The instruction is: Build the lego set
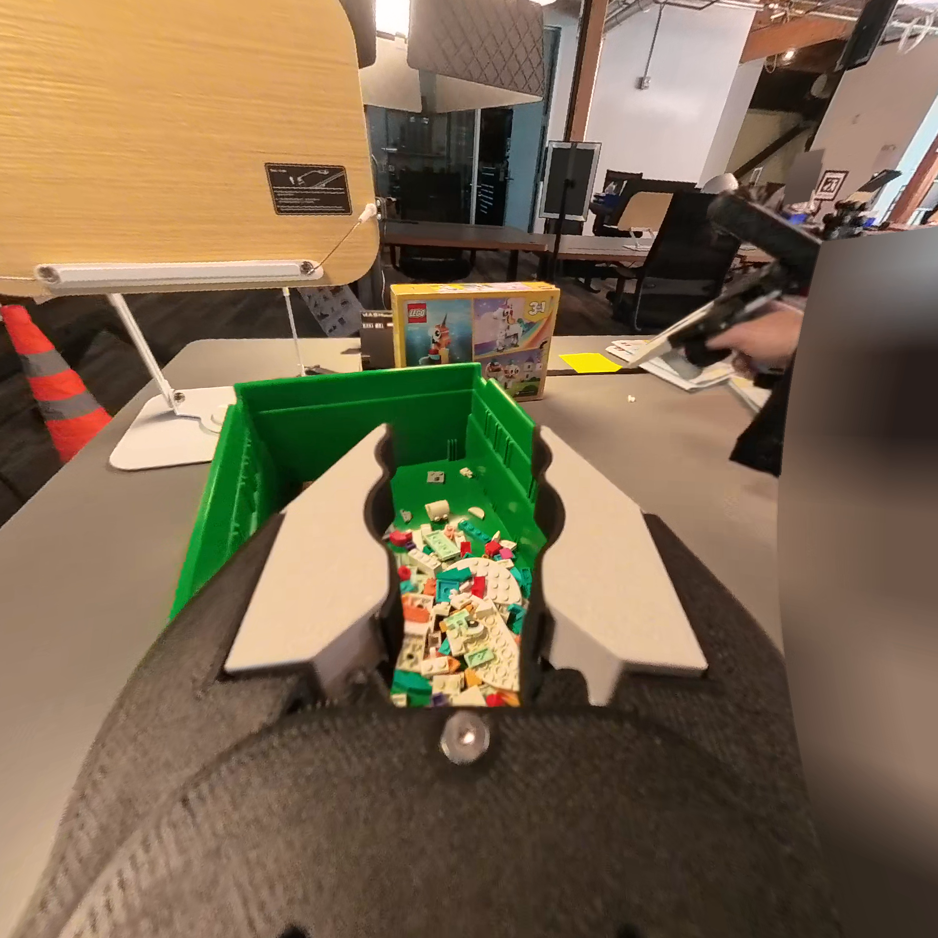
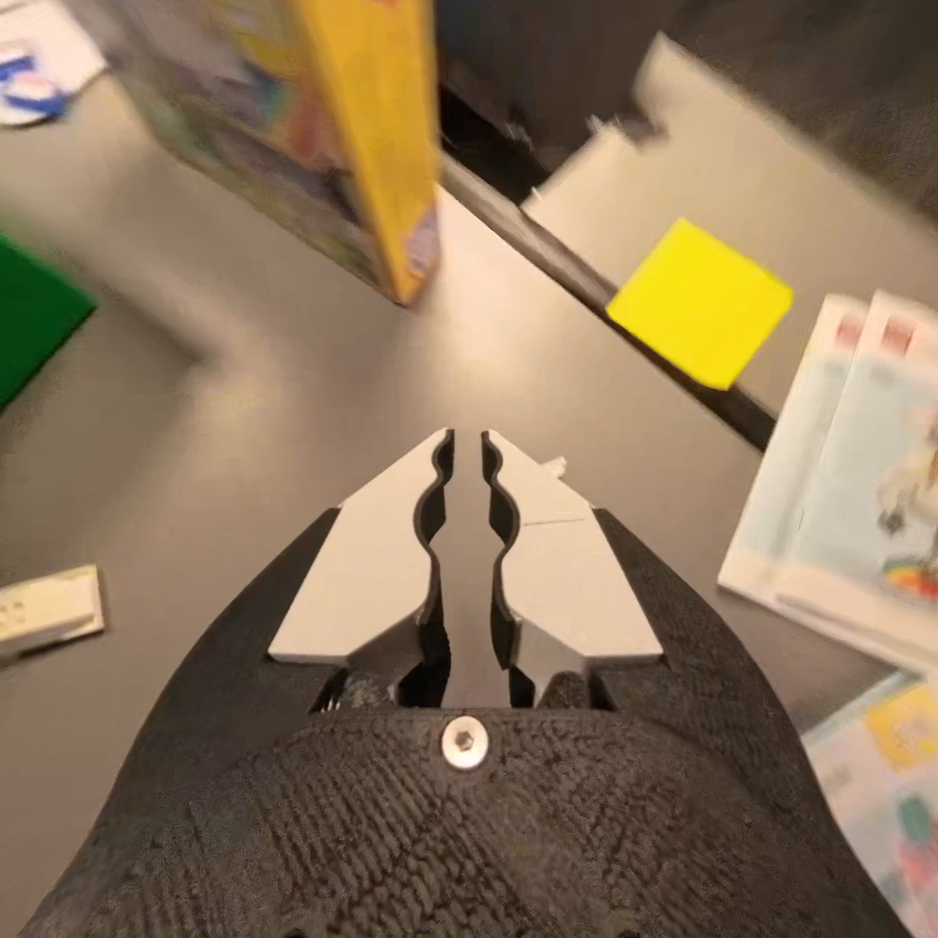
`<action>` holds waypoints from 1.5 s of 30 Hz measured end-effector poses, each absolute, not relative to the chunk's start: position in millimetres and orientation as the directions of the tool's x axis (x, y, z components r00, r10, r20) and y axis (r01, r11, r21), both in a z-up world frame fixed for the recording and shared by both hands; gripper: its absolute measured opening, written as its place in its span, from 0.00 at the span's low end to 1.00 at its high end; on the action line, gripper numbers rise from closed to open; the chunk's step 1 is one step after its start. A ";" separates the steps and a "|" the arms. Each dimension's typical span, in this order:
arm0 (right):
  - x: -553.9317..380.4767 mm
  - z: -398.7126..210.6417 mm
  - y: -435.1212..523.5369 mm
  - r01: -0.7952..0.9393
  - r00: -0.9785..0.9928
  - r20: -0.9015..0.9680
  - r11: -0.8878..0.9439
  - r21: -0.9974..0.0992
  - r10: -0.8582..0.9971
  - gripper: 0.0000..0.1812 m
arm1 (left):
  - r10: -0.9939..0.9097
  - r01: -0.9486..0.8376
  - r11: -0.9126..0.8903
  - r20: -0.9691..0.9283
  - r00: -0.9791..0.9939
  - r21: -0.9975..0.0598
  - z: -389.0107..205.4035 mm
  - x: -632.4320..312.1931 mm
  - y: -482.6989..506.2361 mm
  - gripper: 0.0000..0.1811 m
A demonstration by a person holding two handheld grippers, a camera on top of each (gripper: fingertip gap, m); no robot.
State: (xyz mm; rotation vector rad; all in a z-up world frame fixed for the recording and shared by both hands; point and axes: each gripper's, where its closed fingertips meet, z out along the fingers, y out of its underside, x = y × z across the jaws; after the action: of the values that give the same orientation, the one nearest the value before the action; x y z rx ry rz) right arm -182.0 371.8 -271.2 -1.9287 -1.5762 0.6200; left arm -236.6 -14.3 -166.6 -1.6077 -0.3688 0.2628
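My left gripper is open and empty, its jaws wide apart over a green plastic bin. Many small toy bricks in white, teal, red and orange lie in the bin, seen between the fingers. My right gripper is closed to a narrow slit with nothing between the jaws, above the grey table. A tiny white brick lies on the table just beside its right finger. The right gripper also shows in the left wrist view, held by a hand at the far right.
A yellow toy box stands behind the bin. A yellow sticky note and booklets lie to the right. A wooden board on a white stand and an orange cone are at the left. Across from one pair of fingers to the other is roughly 40 centimetres.
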 end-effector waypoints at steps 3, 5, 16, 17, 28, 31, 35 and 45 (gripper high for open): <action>-168.5 -293.8 396.1 0.772 0.371 -0.170 -0.406 -0.489 0.913 0.12 | 0.395 0.090 -0.040 0.067 0.916 -0.995 -172.0 -237.1 -22.2 0.29; -164.7 -304.0 398.7 0.784 0.436 -0.229 -0.492 -0.378 0.870 0.12 | 0.394 0.110 -0.030 0.089 0.915 -0.994 -175.3 -238.2 -24.9 0.29; -165.8 -332.0 413.9 0.758 0.605 -0.138 -0.621 -0.201 0.784 0.11 | 0.384 0.137 -0.041 0.111 0.916 -0.990 -184.9 -240.5 -27.5 0.29; -166.0 -333.3 413.2 0.764 0.603 -0.125 -0.616 -0.193 0.788 0.12 | 0.384 0.141 -0.041 0.115 0.916 -0.989 -185.7 -241.0 -27.6 0.29; -165.1 -338.8 420.1 0.820 0.546 -0.017 -0.539 -0.193 0.837 0.03 | 0.374 0.156 -0.077 0.116 0.920 -0.985 -196.7 -240.2 -20.2 0.29; -165.0 -338.9 420.0 0.832 0.524 -0.017 -0.515 -0.207 0.852 0.03 | 0.371 0.154 -0.083 0.113 0.922 -0.985 -196.8 -239.1 -17.4 0.29; -206.4 -305.9 381.8 0.812 0.390 -0.210 -0.442 -0.381 0.897 0.03 | 0.401 0.113 -0.070 0.075 0.913 -0.991 -188.3 -242.2 -21.5 0.29; -267.8 -201.5 98.8 0.644 -0.564 -0.129 0.337 -0.687 0.815 0.03 | 0.402 0.030 0.034 0.041 0.915 -0.999 -158.3 -226.7 -17.2 0.29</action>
State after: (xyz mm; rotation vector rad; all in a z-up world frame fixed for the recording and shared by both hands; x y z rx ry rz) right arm -267.8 98.8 -201.5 -1.3178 -2.3635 1.0456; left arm -226.7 -17.2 -158.3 -1.5190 -0.3526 0.2955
